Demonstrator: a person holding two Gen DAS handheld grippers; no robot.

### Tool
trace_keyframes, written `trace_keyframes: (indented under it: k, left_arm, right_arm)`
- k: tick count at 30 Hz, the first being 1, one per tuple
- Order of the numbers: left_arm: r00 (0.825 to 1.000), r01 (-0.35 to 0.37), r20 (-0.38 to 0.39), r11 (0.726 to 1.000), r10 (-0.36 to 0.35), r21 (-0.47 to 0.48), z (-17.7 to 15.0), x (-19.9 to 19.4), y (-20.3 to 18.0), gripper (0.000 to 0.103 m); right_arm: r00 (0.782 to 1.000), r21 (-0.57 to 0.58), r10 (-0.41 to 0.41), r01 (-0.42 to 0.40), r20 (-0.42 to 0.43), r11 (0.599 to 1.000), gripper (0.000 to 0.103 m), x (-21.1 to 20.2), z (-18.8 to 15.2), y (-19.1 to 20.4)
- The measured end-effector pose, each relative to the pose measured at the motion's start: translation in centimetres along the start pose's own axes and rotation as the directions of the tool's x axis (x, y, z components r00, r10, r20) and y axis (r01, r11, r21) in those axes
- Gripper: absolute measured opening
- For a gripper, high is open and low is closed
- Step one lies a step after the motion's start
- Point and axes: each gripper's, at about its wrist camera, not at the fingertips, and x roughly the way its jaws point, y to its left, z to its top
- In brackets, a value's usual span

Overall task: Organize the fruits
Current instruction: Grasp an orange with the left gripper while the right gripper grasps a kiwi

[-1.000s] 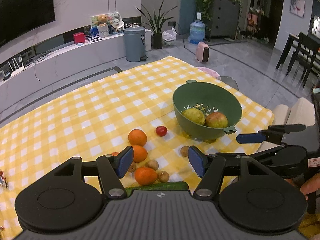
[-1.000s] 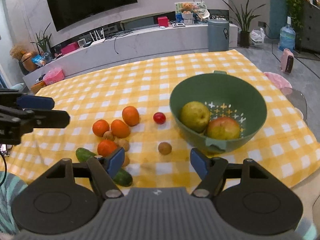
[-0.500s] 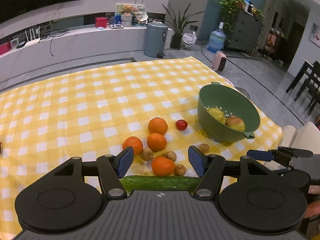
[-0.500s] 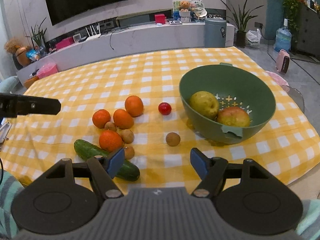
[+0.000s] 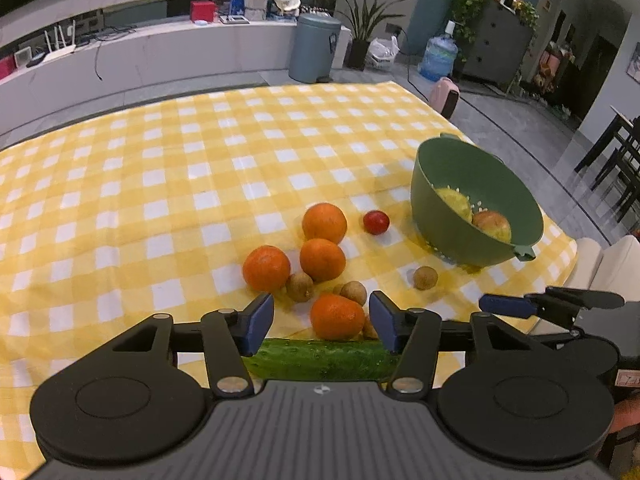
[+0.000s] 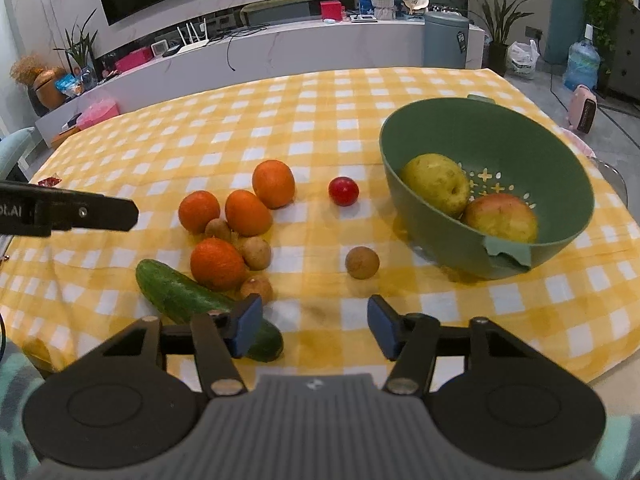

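Note:
Several oranges [image 6: 248, 212] lie in a cluster on the yellow checked cloth with small brown fruits [image 6: 256, 253], a cucumber [image 6: 180, 292] and a red tomato [image 6: 343, 191]. A green colander bowl [image 6: 560, 160] at the right holds a pear [image 6: 436, 184] and an apple [image 6: 500, 218]. My left gripper [image 5: 321, 320] hovers over the nearest orange [image 5: 337, 317] and the cucumber [image 5: 320, 360]; its jaws are closing and the pads do not touch the orange. My right gripper [image 6: 314, 328] is empty above bare cloth, jaws closing, short of a lone brown fruit [image 6: 362, 263].
The table's near edge runs just below both grippers. A low white shelf [image 6: 280, 40] with a grey bin [image 6: 445, 40] stands beyond the table. Chairs [image 5: 616, 164] and a water bottle [image 5: 438, 58] are on the floor at the right.
Both grippers sank closer to the table and their jaws narrowed. In the left wrist view the fruit cluster shifted toward the middle, with one orange now framed between the fingers.

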Motion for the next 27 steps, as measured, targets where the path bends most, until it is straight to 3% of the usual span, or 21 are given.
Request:
trace_keyframes:
  k: [6,13,27]
  left_arm:
    - [0.999,0.023,-0.043,0.999,-0.021,0.04,-0.3,2.4,-1.3,0.062]
    - [0.995,-0.002,-0.096,0.999,0.007,0.048,-0.6,5.0,-1.8,0.062]
    - [0.991,-0.003,-0.132,1.0,0.006,0.024,-0.5,7.1,-1.6,0.058]
  right_arm:
    - [1.0,0.018,0.013,-0.013,0.007,1.0,0.044,1.1,0.4,-0.8]
    - [1.0,0.025,-0.014,0.014,0.013,1.0,0.035,2.4,0.3,-2.0]
    - [0.999,0.008,-0.021,0.021,0.047,1.0,0.029,4.5,0.6,-2.8]
